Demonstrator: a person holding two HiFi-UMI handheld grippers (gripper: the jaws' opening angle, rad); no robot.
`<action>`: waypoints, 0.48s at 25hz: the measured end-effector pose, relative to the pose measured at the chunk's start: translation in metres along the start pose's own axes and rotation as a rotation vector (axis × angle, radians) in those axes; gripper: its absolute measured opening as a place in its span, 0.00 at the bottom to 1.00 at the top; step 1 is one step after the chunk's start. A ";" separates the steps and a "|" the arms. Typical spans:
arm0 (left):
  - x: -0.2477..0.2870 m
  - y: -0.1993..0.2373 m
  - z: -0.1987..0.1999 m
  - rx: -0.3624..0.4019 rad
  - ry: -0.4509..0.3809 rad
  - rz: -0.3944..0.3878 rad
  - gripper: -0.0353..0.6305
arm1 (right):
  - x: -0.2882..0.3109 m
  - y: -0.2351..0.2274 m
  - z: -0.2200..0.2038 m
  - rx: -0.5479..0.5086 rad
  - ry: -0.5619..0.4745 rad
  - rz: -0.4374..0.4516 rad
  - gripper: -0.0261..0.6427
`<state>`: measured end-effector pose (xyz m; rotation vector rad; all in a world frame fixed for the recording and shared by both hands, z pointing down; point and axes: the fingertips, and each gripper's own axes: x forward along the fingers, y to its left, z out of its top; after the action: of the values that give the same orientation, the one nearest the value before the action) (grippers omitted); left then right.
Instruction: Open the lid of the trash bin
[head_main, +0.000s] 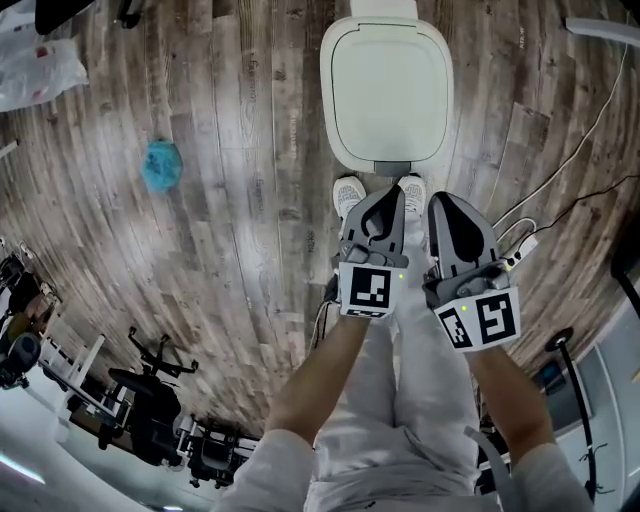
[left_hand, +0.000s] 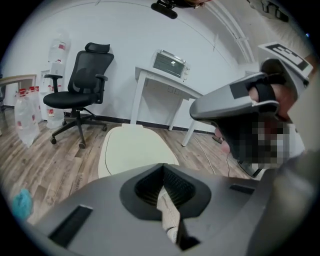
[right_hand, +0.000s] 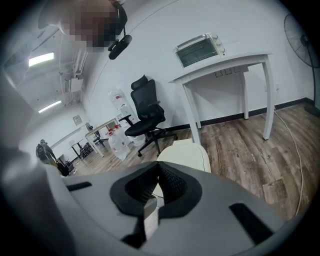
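Both the left gripper (head_main: 390, 196) and right gripper (head_main: 442, 203) hover, jaws together and empty, near the trash bin (head_main: 328, 60), its lid (head_main: 388, 95) down.

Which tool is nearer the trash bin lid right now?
Left. The left tool points at the front edge of the trash bin lid, just short of it in the head view. The right tool sits beside it, off toward the lid's right corner.

office or lab room: swivel chair (left_hand: 80, 85), white table (right_hand: 225, 75), toaster oven (right_hand: 200, 49), wood-look floor (head_main: 230, 200).
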<state>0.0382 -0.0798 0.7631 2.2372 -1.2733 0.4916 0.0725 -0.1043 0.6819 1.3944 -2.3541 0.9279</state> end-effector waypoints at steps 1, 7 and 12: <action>0.003 0.001 -0.005 0.001 0.003 0.004 0.05 | 0.001 -0.001 -0.003 0.005 0.002 -0.002 0.06; 0.020 0.005 -0.025 -0.014 0.028 0.021 0.05 | 0.001 -0.011 -0.021 0.033 0.015 -0.016 0.06; 0.027 0.008 -0.031 -0.022 0.038 0.029 0.05 | 0.002 -0.014 -0.031 0.055 0.025 -0.019 0.06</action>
<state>0.0428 -0.0827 0.8046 2.1841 -1.2869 0.5257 0.0803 -0.0909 0.7129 1.4144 -2.3096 1.0064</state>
